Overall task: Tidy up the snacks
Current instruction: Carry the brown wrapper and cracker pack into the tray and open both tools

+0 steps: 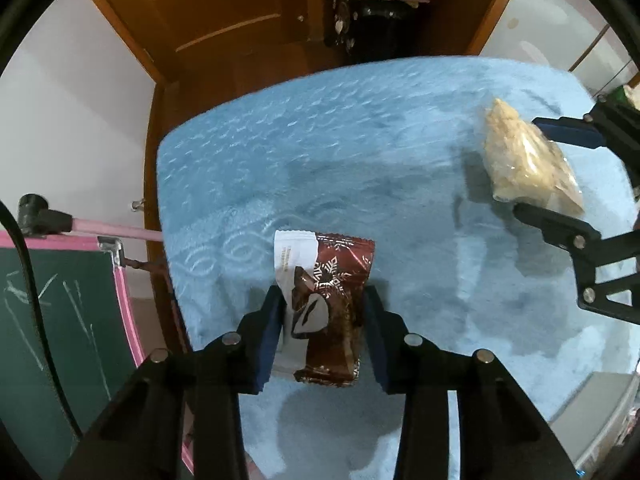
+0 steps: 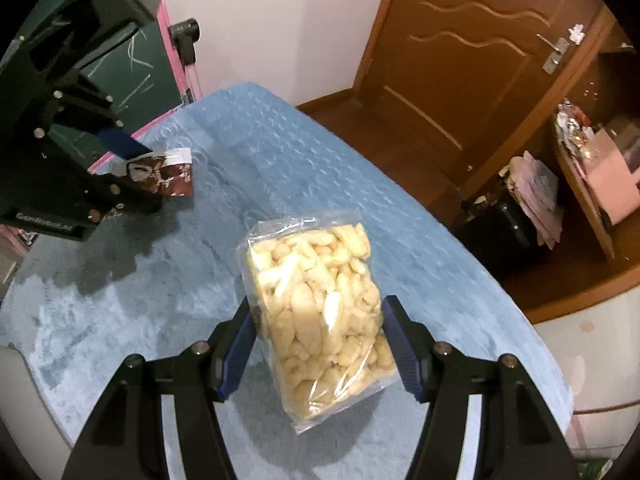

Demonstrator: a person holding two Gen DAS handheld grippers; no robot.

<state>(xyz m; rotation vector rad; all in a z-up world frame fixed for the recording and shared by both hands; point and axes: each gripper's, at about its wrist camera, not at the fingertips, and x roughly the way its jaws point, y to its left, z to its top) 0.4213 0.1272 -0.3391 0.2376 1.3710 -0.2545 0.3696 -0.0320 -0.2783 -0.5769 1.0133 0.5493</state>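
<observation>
A brown and white snack packet (image 1: 332, 280) sits between the blue pads of my left gripper (image 1: 323, 300), which press on both its sides. It hangs a little above the blue towel-covered table (image 1: 320, 140) and casts a shadow there. In the right wrist view, my right gripper (image 2: 318, 308) is shut on a clear bag of pale puffed snacks (image 2: 320, 280), held tilted over the table (image 2: 280, 160). The left gripper (image 2: 136, 160) with the brown packet (image 2: 168, 176) shows at the left of that view. The bag (image 1: 528, 160) in the right gripper (image 1: 532, 166) shows at the right of the left wrist view.
A green chalkboard with a pink frame (image 1: 60, 320) stands off the table's left edge. Beyond the far edge are a wooden door (image 2: 480, 60) and a black case topped with folded cloths (image 2: 512, 220). A shelf with a pink box (image 2: 612, 176) is at the right.
</observation>
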